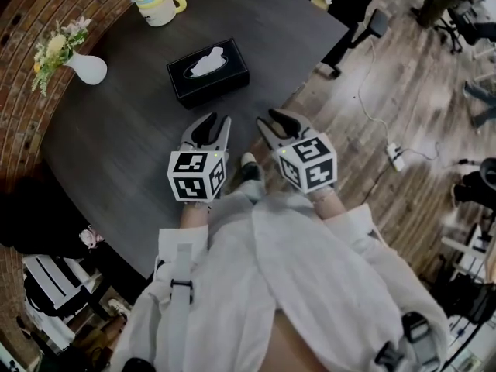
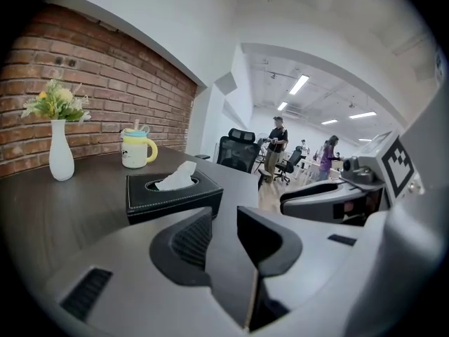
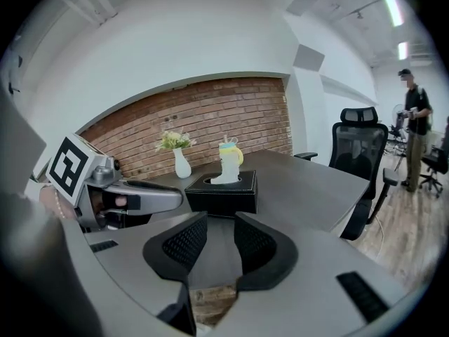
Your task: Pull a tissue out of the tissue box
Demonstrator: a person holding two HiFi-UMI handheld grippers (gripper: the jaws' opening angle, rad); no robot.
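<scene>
A black tissue box [image 1: 209,82] lies on the dark round table [image 1: 116,153], with a white tissue [image 1: 208,60] sticking up from its top slot. Both grippers hover side by side over the table's near edge, short of the box. My left gripper [image 1: 215,122] is open and empty; in the left gripper view the box [image 2: 174,196] and tissue [image 2: 177,177] sit just beyond its jaws [image 2: 223,220]. My right gripper [image 1: 275,119] is open too, nothing between its fingers [image 3: 219,223]. From there the box [image 3: 221,194] and tissue [image 3: 226,174] lie straight ahead.
A white vase with flowers [image 1: 84,67] and a yellow mug [image 1: 157,5] stand on the table beyond the box. A black office chair [image 3: 361,139] is at the table's right side. People stand farther off [image 2: 277,142]. A power strip [image 1: 396,156] lies on the wooden floor.
</scene>
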